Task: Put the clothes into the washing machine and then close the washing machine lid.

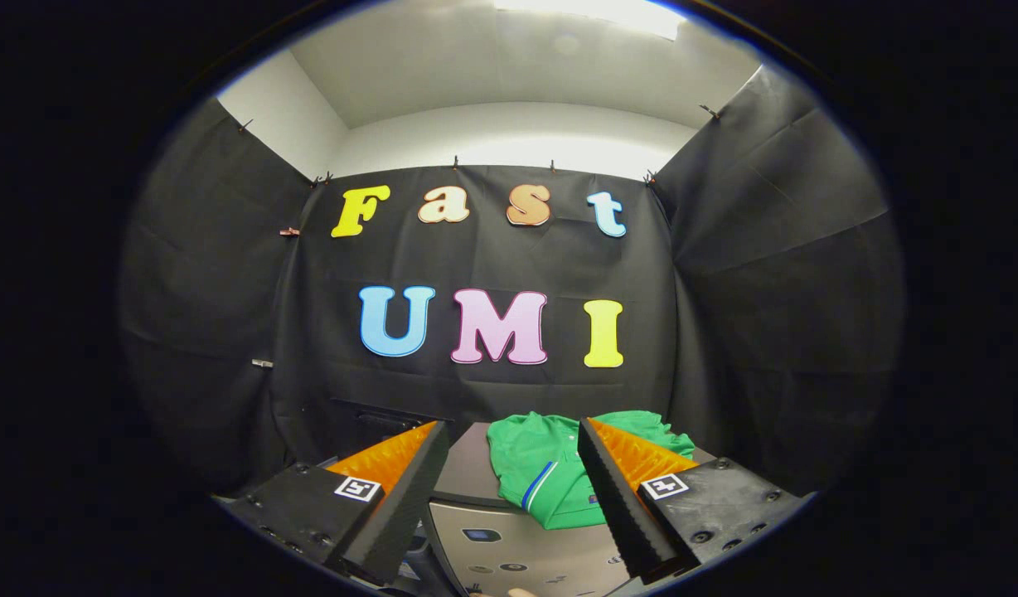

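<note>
Black cloth wall (pixel 492 265), white ceiling (pixel 517 75)

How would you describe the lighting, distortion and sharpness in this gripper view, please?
In the gripper view, a bright ceiling light overexposes the top while the booth below stays dim. The fisheye lens bends the wall edges outward. The green shirt on the washing machine lid is sharp and evenly lit. The open hand-held gripper frames it, its near fingers slightly soft.
</note>
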Action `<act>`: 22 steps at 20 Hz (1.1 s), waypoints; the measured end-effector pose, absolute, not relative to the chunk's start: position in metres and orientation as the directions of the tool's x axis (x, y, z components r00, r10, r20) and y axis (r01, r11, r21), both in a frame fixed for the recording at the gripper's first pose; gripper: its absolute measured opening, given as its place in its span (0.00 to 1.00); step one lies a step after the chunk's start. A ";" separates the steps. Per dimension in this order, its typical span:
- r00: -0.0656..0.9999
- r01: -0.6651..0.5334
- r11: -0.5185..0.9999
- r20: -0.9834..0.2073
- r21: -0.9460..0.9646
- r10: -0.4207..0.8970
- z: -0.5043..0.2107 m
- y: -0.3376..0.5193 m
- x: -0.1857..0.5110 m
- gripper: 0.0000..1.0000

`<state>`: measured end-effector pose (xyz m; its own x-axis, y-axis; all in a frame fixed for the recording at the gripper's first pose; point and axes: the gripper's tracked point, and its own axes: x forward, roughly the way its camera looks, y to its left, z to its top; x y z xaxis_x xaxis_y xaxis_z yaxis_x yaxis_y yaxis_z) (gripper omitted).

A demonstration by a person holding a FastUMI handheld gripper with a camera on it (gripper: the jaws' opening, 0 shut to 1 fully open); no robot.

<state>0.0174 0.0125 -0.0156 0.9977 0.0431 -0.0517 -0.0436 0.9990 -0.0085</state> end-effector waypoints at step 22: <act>0.925 0.076 0.995 -0.377 0.056 -0.050 -0.064 -0.053 0.209 0.98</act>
<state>0.2088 -0.0535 -0.0644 0.9248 -0.0496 -0.3772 0.0763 0.9955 0.0562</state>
